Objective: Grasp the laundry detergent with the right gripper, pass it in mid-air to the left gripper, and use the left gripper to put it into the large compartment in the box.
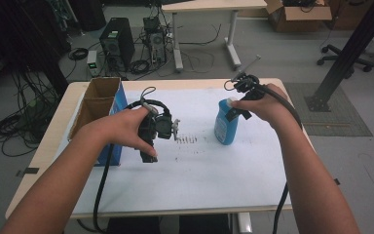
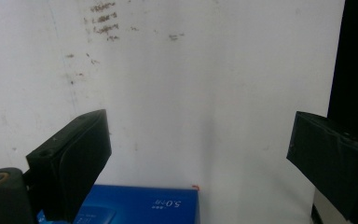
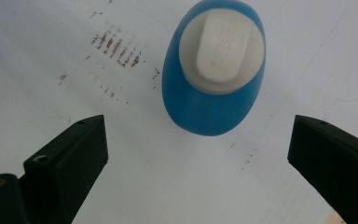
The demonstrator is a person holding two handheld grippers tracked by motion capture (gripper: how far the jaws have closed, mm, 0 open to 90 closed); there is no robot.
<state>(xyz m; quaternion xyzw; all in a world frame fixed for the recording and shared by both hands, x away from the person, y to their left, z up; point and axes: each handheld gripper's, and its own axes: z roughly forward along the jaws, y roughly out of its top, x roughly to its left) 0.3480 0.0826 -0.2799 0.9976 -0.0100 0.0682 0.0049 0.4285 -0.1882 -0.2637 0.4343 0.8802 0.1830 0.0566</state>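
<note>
**Two hand-held grippers over a white table sheet, with a blue bottle standing right of centre**

Nearest the lower edge of the high view, we see the person's two forearms enter and rise toward mid-frame. The left gripper [image 1: 148, 130] sits left of centre, held above the white sheet [image 1: 199, 165]; in the left gripper view its two black jaws stand wide apart with bare sheet between them, pinching nothing, and a blue box [image 2: 140, 205] lies at the bottom edge of that frame. Beside this gripper, at the left of the high view, we note an open cardboard box [image 1: 100, 100] with a blue side, resting on the table [image 1: 48, 146].

Right of centre, the right gripper [image 1: 238, 105] hovers just above and beside the blue bottle [image 1: 225, 122], which stands upright on the sheet next to a patch of dark smudges [image 1: 187, 140]. In the right gripper view we look down on the bottle's white cap [image 3: 221, 44] in the upper middle of the frame; the jaws are spread, one at each lower corner, and do not touch the bottle.

Farther off, at the top of the high view, we see a computer tower [image 1: 117, 41] and a second desk [image 1: 209, 6] on the floor.
</note>
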